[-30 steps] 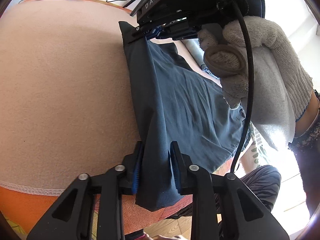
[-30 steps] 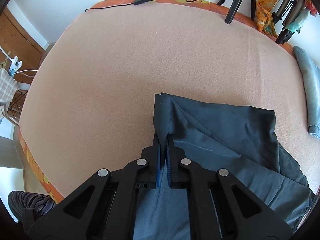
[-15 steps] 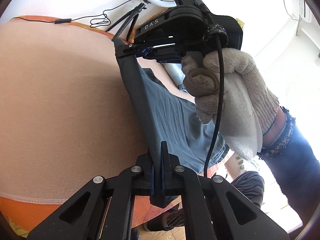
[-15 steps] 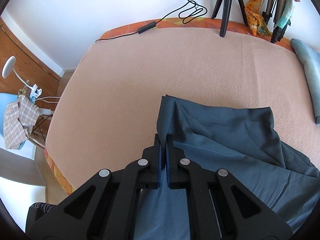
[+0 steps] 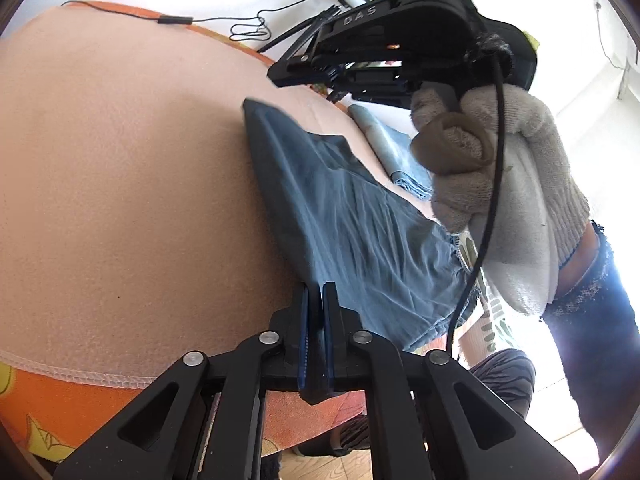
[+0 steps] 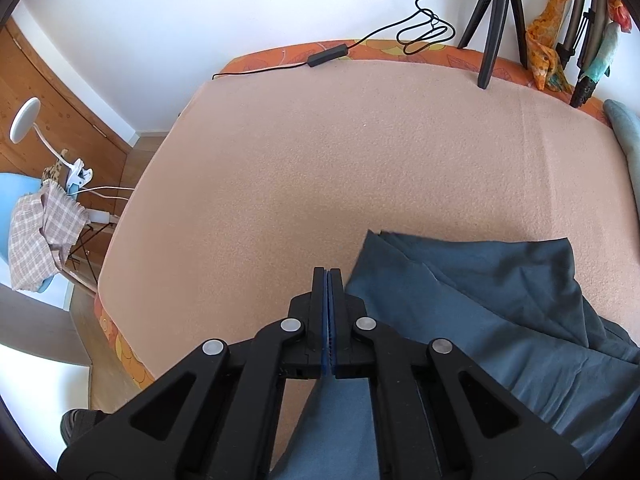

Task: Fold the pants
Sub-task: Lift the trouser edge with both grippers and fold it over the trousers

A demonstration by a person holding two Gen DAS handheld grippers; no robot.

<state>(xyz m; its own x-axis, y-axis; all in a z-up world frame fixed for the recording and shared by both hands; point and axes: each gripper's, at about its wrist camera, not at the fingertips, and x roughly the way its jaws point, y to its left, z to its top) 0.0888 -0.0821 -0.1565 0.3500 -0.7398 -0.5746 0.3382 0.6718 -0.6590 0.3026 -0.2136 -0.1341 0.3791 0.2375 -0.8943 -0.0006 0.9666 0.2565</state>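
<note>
1. The left black two-finger gripper pinches the dark blue-grey cloth pants by their folded edge; its jaws have just been easing apart.
2. The right black gripper is closed and empty, above the far corner.
3. The pants lie by the near edge of the peach blanket-covered bed; I'd tighten that pinch first.

Bed covered by a peach blanket, orange patterned mattress edge along the white wall. Black tripod stands at the far edge, just beside a black cable with an inline box — orange cloth hangs to the tripod's right. Off the bed's left side: blue chair draped with checked cloth, white clip lamp near it.
</note>
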